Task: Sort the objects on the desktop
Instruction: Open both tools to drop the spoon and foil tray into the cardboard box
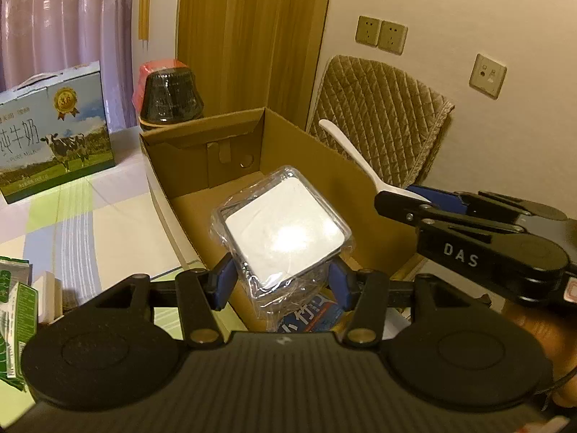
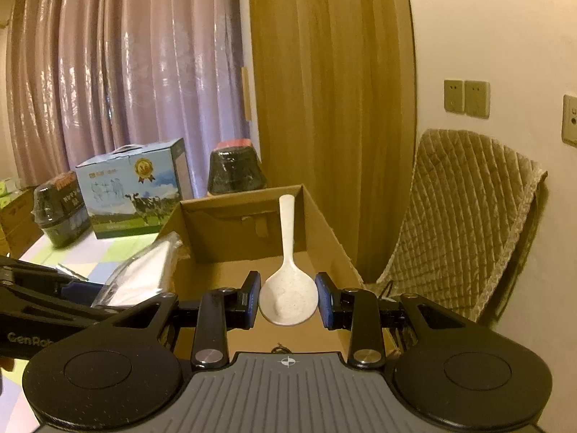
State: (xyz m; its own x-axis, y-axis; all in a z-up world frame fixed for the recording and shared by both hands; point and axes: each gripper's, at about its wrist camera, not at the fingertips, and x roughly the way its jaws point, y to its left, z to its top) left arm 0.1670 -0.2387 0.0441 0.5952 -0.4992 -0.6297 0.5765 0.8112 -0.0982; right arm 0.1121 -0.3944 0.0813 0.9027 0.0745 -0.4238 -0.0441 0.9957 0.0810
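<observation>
We hold the left tongs [image 1: 283, 283] clamped on a clear plastic-wrapped container [image 1: 283, 223] with a white square top, its blue pads [image 1: 225, 281] pressing on either side of the wrapping. The container hangs tilted above the open cardboard box [image 1: 288, 137], over the box's near end, and we cannot tell whether its underside touches the box floor. Beneath it a blue printed packet [image 1: 310, 315] shows at the near edge of the box. Our right tongs [image 2: 288, 297] are clamped on the bowl of a white rice spoon [image 2: 287, 288], with the blue pads against both edges of the bowl and the handle pointing away from us over the box's interior, along its right-hand wall. In the left wrist view the same spoon rises up and to the left from the right tongs, over the right wall of the box. The box sits on a table [image 1: 108, 223] covered by a pale checked cloth. Beyond the box stands a dark jar with a red lid [image 1: 169, 95], and to its left a blue milk carton case [image 1: 54, 130] with a cow on it. A second dark jar [image 2: 59, 213] stands further left in the right wrist view. A quilted chair back [image 2: 465, 223] stands to the right of the box, near the wall.
</observation>
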